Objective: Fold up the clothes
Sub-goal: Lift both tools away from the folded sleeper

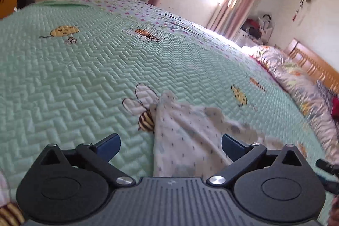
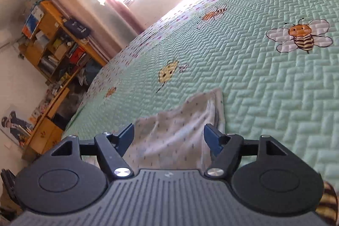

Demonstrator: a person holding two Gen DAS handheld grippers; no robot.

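Cloth point(image 1: 186, 137), pale and speckled, lies rumpled on the green quilt point(image 1: 74, 82) at lower centre of both views. Left gripper point(image 1: 171, 146) and right gripper point(image 2: 169, 138) hover with jaws spread, pinching nothing. It looks between folds; next, each needs a corner.

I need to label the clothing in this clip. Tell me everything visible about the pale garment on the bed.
The garment is pale grey-white soft cloth with small dark flecks and faint greyish patches. It lies rumpled on the green quilt, one corner covering part of a printed bee. It shows between both grippers' open jaws, but neither grips it. Its type cannot be told.
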